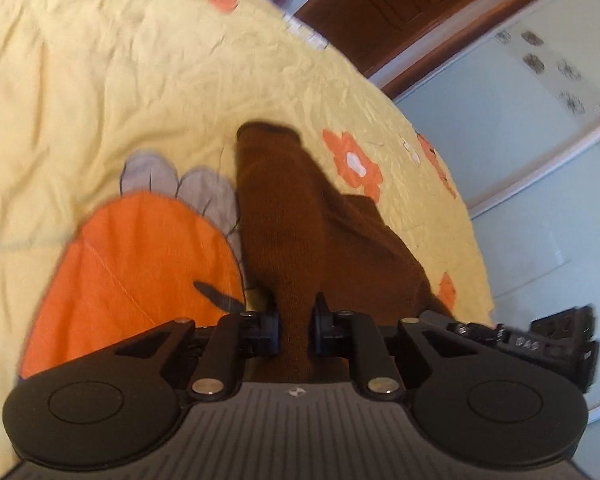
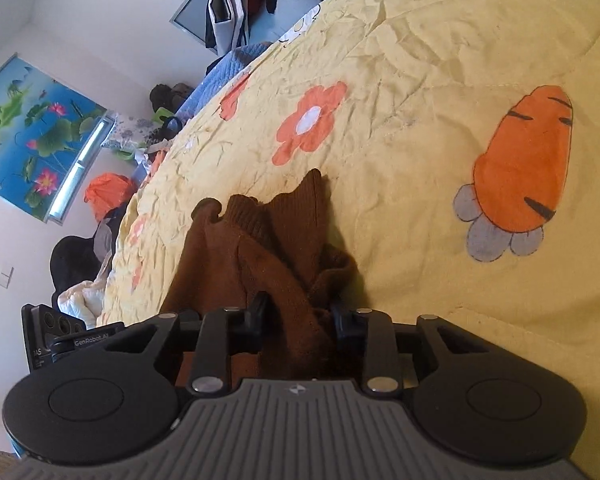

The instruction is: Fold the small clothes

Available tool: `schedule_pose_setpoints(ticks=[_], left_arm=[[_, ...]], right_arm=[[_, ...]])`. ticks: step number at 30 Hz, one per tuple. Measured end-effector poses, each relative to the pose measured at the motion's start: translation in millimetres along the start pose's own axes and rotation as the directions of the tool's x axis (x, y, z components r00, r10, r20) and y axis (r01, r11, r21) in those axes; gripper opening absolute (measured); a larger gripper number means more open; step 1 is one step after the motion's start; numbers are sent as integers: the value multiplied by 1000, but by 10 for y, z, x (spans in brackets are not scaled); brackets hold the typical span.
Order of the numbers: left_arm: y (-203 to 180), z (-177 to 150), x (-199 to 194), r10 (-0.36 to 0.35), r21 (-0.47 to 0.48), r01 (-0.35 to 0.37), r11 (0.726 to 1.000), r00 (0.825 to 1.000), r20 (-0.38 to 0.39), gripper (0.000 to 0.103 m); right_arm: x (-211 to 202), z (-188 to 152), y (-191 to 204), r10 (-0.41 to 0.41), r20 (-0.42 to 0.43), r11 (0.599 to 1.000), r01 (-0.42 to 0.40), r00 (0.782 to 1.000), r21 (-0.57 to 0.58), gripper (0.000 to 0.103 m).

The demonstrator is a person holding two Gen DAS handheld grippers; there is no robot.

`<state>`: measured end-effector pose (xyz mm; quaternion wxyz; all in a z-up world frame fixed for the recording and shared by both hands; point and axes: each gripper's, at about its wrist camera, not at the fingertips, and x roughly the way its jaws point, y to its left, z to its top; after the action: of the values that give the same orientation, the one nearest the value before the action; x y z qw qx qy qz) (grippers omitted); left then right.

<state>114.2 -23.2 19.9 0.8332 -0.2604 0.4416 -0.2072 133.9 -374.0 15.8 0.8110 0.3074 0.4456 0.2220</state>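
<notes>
1. The left gripper (image 1: 294,316) pinched the brown knit garment (image 1: 300,216), jaws nearly together on the fabric.
2. The right gripper (image 2: 300,314) clamped bunched folds of the same garment (image 2: 260,248).
3. Its long axis ran away from both grippers, ribbed cuffs farthest out, over the yellow bedspread (image 2: 420,60) near the bed's edge.

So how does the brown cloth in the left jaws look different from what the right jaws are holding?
The left gripper pinches a single smooth strip of the brown knit garment, running straight out to a rounded end. The right gripper clamps a thicker bunch of several crumpled layers, with ribbed, wavy edges showing. Both sets of jaws are closed on brown knit fabric over the yellow bedspread.
</notes>
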Motion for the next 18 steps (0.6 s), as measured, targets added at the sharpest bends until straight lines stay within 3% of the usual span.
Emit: schedule_pose_setpoints(ticks=[4,7,9,11,13,14,16,18], left_arm=[[-169,101,-343,17,138,-30,990,996,91,11],[-182,301,-572,56,182,-87,979,984,171,11],[-123,443,-618,117,183,-157,970,971,208,13],[-7,488,-544,191,215,-234,948,960,203,18],[248,451,-476,268,126,-282,951,956,115,23],[378,383,-504,260,72,-266,961,962,86,25],[584,176,-691,171,-28,-169,985,980,100,33],[729,-27,-853,81,-154,-68,986,994,80,48]], right_arm=[[-63,16,224,92,26,995,-91,995,-45,28],[63,105,382,139,28,989,-137,990,-63,24],[234,161,438,149,26,987,-147,989,-60,24],[439,181,448,107,19,993,-106,994,-49,26],[572,152,423,54,20,999,-54,998,-2,36],[568,116,414,57,20,998,-57,998,13,42],[430,1,429,92,24,996,-92,995,16,74],[242,-174,428,115,24,993,-115,993,21,87]])
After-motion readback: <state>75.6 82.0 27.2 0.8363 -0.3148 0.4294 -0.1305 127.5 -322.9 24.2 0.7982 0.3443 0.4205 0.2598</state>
